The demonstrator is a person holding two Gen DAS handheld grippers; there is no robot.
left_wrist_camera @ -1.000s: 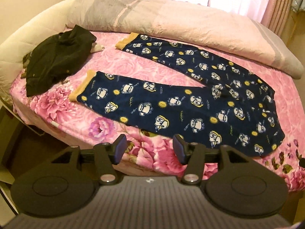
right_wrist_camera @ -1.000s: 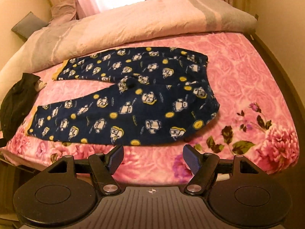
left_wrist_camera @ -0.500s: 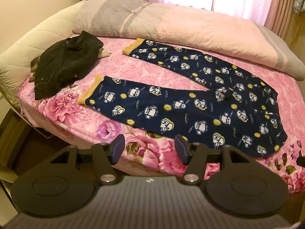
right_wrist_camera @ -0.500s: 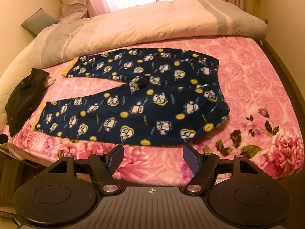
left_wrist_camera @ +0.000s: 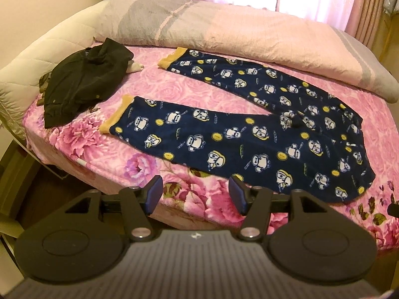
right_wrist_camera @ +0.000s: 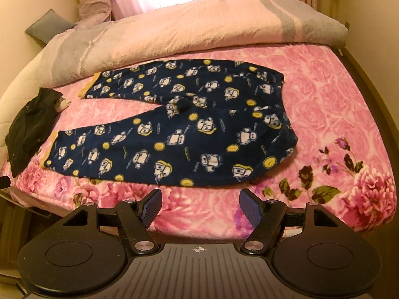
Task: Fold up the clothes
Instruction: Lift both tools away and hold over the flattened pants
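Two grippers hang over the near edge of the bed [left_wrist_camera: 82,149], neither touching cloth. Left gripper [left_wrist_camera: 195,195]: jaws parted and have just been opening, nothing between them. Right gripper [right_wrist_camera: 199,204]: jaws spread wide, likewise released. Just beyond both lie the navy patterned trousers [left_wrist_camera: 249,134] flat on the pink floral sheet (legs splayed apart, yellow cuffs toward the left, waist toward the right). Further left, well apart from the fingers, sits a crumpled black garment [left_wrist_camera: 82,87]. A rolled duvet [right_wrist_camera: 199,27] lies along the far side.
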